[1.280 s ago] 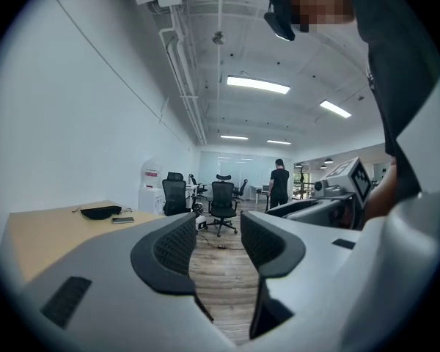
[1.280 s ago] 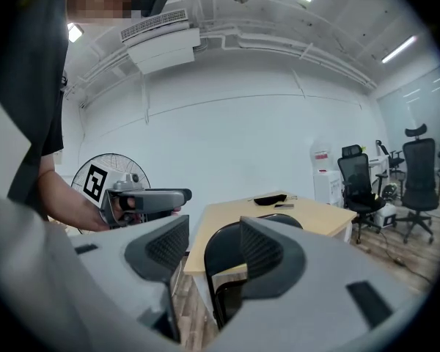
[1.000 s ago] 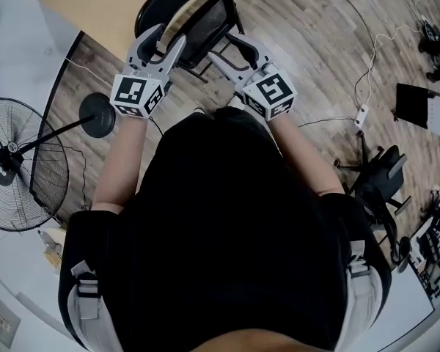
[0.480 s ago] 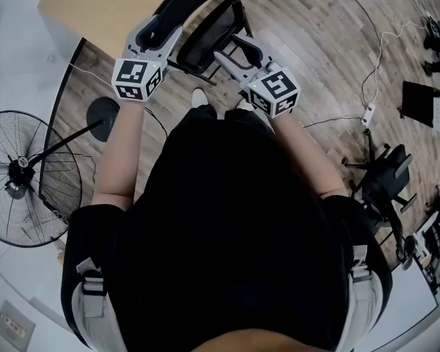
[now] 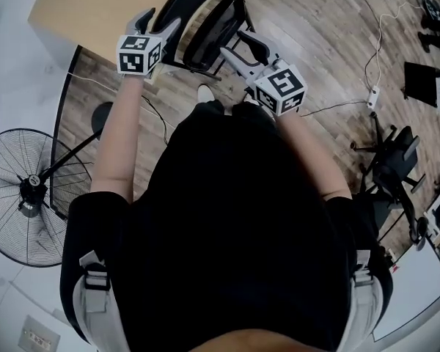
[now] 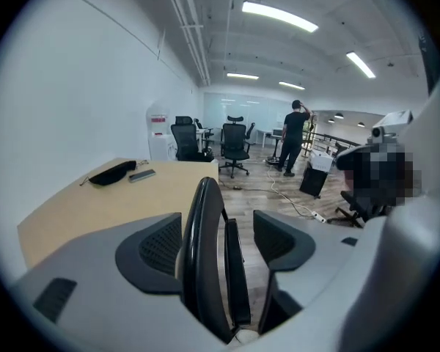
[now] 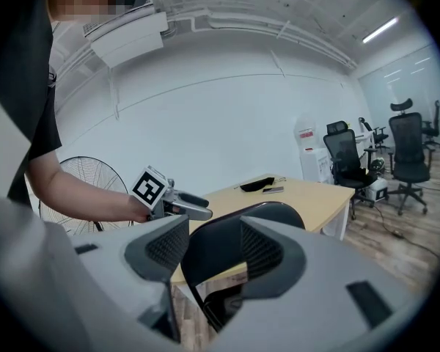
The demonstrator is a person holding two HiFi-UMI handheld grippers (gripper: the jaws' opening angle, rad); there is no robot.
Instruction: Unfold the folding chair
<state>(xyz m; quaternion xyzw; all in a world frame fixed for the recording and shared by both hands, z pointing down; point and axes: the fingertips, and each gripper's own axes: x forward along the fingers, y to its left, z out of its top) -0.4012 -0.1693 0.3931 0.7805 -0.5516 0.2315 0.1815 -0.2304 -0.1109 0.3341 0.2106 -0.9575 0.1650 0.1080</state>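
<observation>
A camera on the person's head looks steeply down, so the black-clad torso [image 5: 235, 218] fills the lower frame. The black folding chair [image 5: 205, 28], the light wooden table [image 5: 95, 6] and the wood-plank floor [image 5: 315, 42] are seen from above, at arm's reach. From the left hand-held gripper [image 5: 155, 22] the chair is viewed edge-on and very close, facing the distant black office chairs [image 6: 235, 138]. From the right hand-held gripper [image 5: 238, 46] it is viewed nearly level, facing the white wall [image 7: 227, 108]. Chair and table are shared by all three views. The left hand-held gripper is also caught in the right gripper view.
</observation>
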